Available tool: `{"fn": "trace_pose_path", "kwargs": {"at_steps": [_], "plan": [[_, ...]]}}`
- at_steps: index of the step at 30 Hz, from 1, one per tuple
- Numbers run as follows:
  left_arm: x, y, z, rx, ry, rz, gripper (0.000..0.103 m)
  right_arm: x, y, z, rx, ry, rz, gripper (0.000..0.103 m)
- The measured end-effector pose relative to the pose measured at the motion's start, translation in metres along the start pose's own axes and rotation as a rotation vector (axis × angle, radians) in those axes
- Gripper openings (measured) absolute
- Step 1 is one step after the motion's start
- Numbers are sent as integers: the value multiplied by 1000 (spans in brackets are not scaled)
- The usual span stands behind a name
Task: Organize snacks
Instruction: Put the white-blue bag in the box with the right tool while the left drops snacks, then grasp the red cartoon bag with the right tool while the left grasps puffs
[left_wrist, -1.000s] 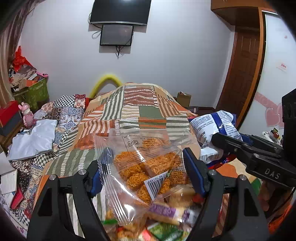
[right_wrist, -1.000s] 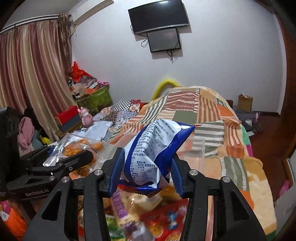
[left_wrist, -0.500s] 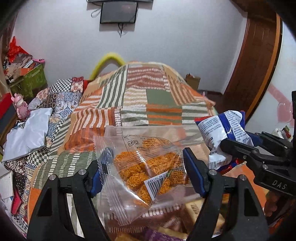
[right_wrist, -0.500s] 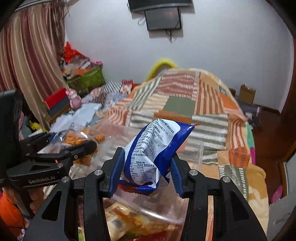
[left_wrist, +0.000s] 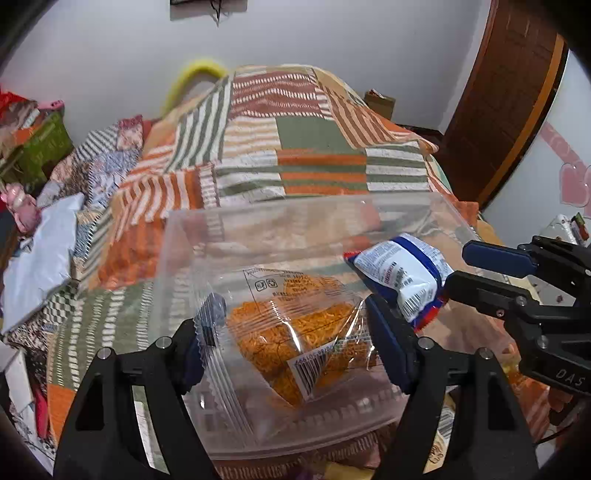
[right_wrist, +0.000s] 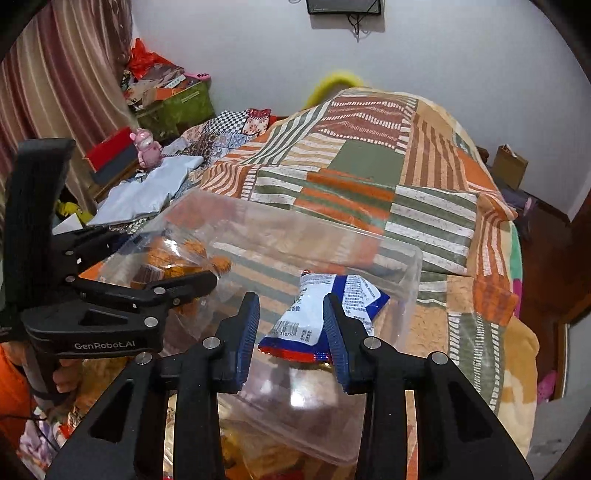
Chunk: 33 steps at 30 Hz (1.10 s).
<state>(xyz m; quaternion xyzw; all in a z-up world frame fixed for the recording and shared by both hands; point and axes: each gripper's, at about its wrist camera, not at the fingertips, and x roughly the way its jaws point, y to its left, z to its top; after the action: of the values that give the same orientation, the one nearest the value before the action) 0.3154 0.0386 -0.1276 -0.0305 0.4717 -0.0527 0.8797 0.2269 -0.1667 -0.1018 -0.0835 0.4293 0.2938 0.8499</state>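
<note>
A clear plastic bin stands on the patchwork bed; it also shows in the right wrist view. My left gripper is over the bin's near left part, with a clear bag of orange snacks between its fingers; the bag's edges touch both pads. My right gripper is open over the bin's right part. A blue and white snack packet lies between its fingers, against the right pad and clear of the left one. The packet also shows in the left wrist view.
The bed is covered by a striped patchwork quilt. More snack packets lie below the bin's near edge. A white cloth, a pink toy and boxes sit to the left. A wooden door is at the right.
Both grippers have moved forward and down over the clear bin. The right gripper's fingers have opened and the blue packet has tipped down into the bin.
</note>
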Motion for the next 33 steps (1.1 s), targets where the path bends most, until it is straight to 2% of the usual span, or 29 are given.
{"fn": "trace_pose_path", "kwargs": {"at_steps": [4,8,10,14,22,26,33], "plan": [[2,-1,-3,-8,21,-5,78,-7,0,-5,3,-20,-12,41],[-7,-2,-6,-15,14,10,79,-19,3,-11,0,-48,-25,46],[-14,-2,-7,-20,7,0,79,-29,6,-15,-5,-67,-32,52],[-41,-2,-13,-19,-36,0,80,-52,12,-22,-13,-127,-53,65],[-103,-2,-41,17,-150,45,94,-91,26,-43,-25,-219,-64,80],[-120,2,-66,20,-158,55,97,-100,28,-58,-13,-239,-56,82],[-114,0,-108,43,-114,65,97,-99,32,-91,8,-211,-50,83]]}}
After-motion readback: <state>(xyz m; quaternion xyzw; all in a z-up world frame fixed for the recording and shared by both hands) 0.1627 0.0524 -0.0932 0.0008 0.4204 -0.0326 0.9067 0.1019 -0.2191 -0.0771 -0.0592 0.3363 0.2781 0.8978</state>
